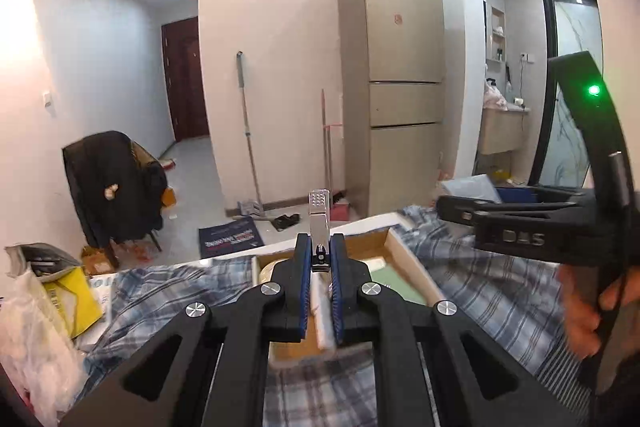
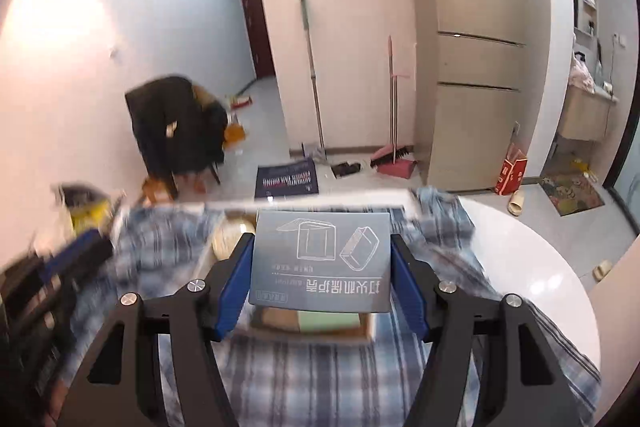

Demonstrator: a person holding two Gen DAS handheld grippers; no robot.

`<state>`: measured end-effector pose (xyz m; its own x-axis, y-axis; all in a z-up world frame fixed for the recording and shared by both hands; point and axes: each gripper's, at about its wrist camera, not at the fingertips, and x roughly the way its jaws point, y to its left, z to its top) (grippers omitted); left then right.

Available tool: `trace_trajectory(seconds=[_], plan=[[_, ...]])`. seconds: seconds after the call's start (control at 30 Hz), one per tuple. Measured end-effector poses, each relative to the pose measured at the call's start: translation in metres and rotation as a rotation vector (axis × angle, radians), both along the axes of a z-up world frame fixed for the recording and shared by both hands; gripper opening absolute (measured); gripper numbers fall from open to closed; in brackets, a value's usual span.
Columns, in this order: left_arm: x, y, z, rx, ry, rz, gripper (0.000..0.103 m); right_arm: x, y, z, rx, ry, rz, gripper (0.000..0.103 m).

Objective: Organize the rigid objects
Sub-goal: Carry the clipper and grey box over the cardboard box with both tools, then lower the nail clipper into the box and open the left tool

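Holding two things above the open cardboard box point(image 1: 394, 249) on the checked cloth: my left tongs point(image 1: 320, 279) are fully closed on a metal nail clipper point(image 1: 319, 223), my right tongs point(image 2: 322, 267) about half open, clamping a grey carton point(image 2: 322, 259). I think the next move is lowering each into a free place in the box. The carton has Chinese print I cannot read surely; the other tool shows "DAS". Farther, the fridge point(image 1: 394, 67) wears small labels.
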<state>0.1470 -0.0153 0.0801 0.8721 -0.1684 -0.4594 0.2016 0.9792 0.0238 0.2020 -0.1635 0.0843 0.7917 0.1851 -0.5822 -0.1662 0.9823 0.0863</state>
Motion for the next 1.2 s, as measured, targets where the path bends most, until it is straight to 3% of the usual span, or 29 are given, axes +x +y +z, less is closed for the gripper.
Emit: trace_trajectory(seconds=[0.07, 0.2, 0.33, 0.5, 0.67, 0.83, 1.2], plan=[[0.016, 0.002, -0.002, -0.028, 0.041, 0.015, 0.01, 0.016, 0.005, 0.002, 0.009, 0.004, -0.016, 0.064], [0.064, 0.013, -0.034, -0.129, 0.235, 0.066, 0.01, 0.034, 0.006, -0.011, 0.048, 0.018, -0.039, 0.063], [0.089, 0.017, -0.076, -0.09, 0.331, 0.074, 0.01, 0.041, 0.007, -0.041, 0.038, 0.054, -0.05, 0.063], [0.102, 0.04, -0.12, -0.154, 0.444, 0.095, 0.01, 0.056, 0.01, -0.06, 0.002, 0.108, -0.048, 0.063], [0.106, 0.048, -0.138, -0.145, 0.506, 0.139, 0.01, 0.062, 0.014, -0.079, 0.021, 0.179, -0.017, 0.064], [0.112, 0.046, -0.155, -0.119, 0.567, 0.138, 0.01, 0.063, 0.018, -0.086, -0.008, 0.194, -0.01, 0.063], [0.119, 0.039, -0.171, -0.08, 0.632, 0.165, 0.014, 0.068, 0.018, -0.096, 0.001, 0.249, 0.018, 0.064]])
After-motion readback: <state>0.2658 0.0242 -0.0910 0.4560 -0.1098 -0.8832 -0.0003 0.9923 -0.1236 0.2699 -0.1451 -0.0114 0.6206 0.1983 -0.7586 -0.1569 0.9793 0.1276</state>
